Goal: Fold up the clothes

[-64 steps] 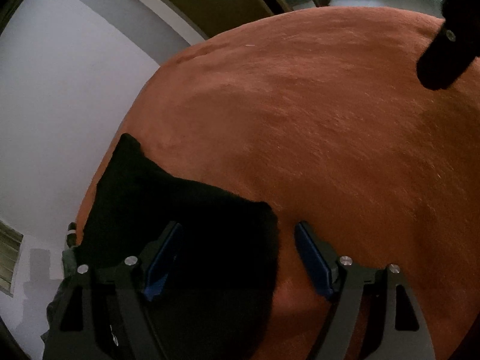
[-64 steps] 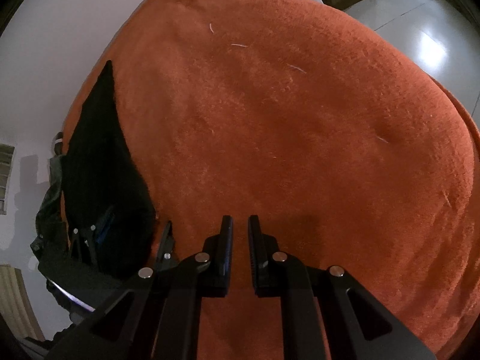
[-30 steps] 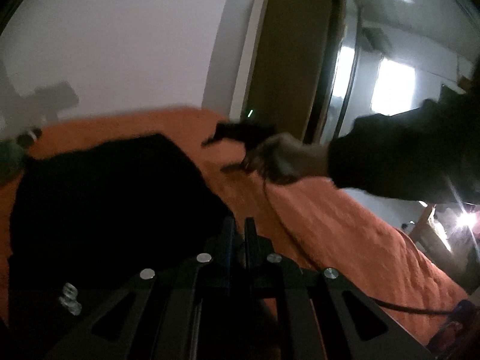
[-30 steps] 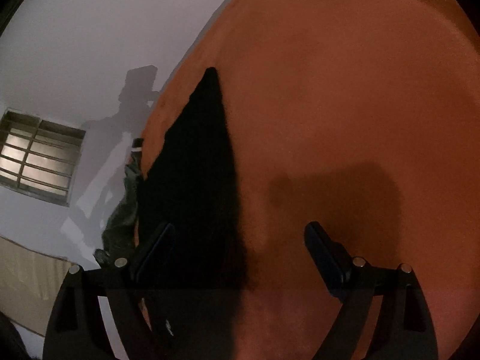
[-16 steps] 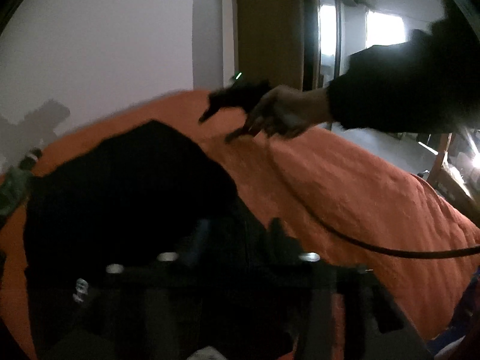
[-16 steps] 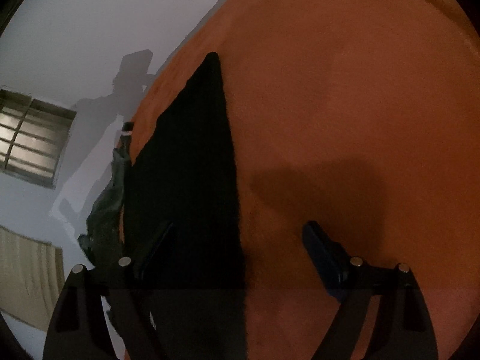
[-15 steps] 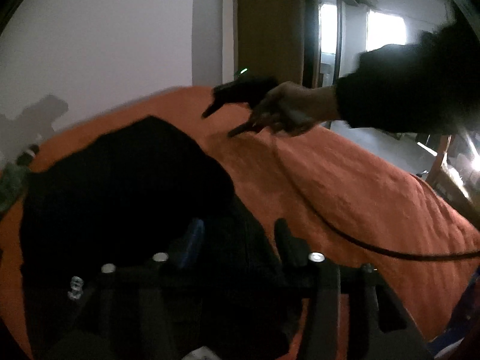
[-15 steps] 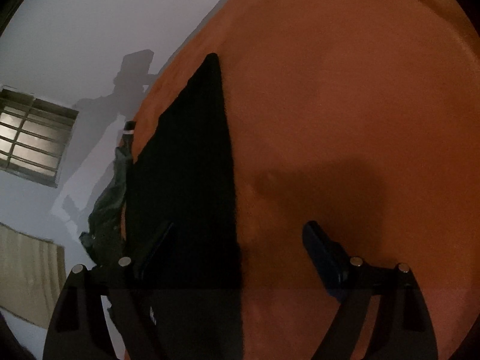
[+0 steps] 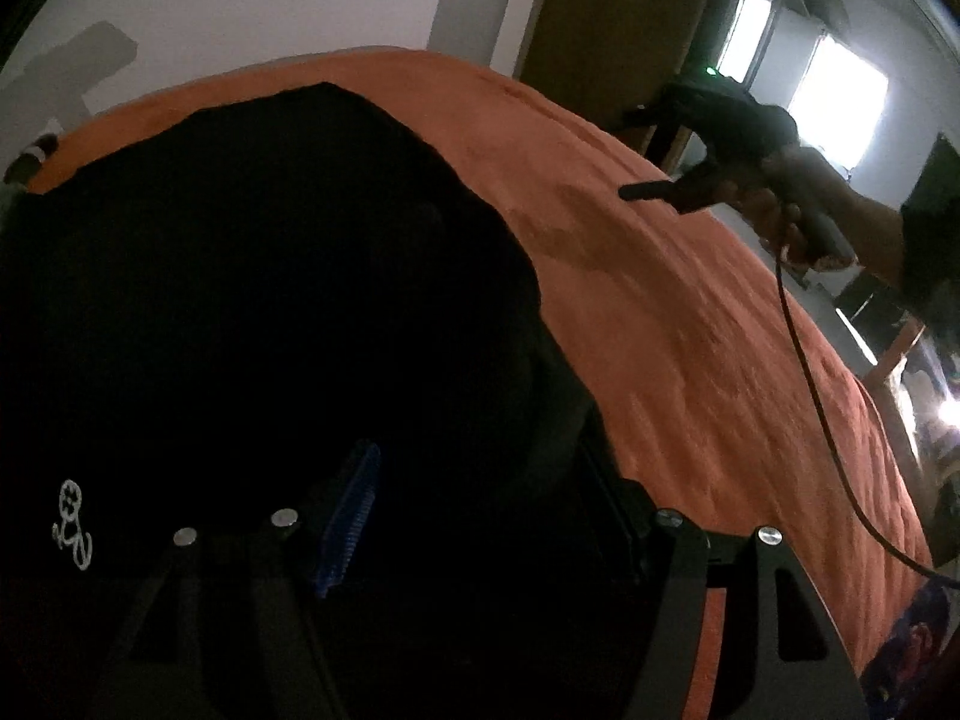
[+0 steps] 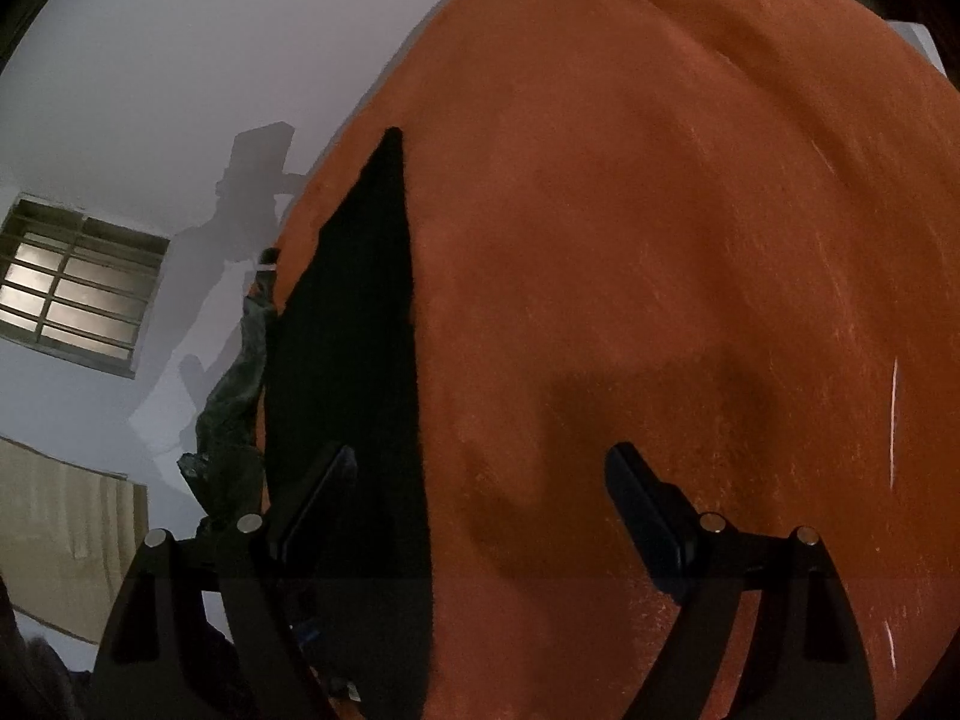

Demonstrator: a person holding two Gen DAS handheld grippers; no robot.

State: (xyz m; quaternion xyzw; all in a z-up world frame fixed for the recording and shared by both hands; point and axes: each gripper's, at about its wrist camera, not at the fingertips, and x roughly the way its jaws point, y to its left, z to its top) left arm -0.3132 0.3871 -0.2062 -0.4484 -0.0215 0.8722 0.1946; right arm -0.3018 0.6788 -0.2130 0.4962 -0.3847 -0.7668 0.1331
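Observation:
A black garment [image 9: 252,300] lies on the orange bed cover [image 9: 690,360], with a small white logo [image 9: 72,525] near its lower left. My left gripper [image 9: 480,510] is open just above the garment, one finger on each side of a raised fold; its blue pad [image 9: 351,513] shows. In the right wrist view the garment [image 10: 354,330] is a dark wedge along the cover's left edge. My right gripper [image 10: 480,498] is open over the garment's right edge and the bare orange cover [image 10: 660,210], holding nothing. A hand [image 9: 804,204] carries that right gripper [image 9: 654,191] above the bed.
A black cable [image 9: 810,372] trails from the right gripper across the bed. Dark green clothing [image 10: 234,408] hangs at the bed's left edge beside a white wall with a barred window [image 10: 78,294]. A wooden door [image 9: 612,30] stands behind the bed.
My left gripper went from shut to wide open over the black garment. The hand with the right gripper moved off to the right; that gripper stayed open.

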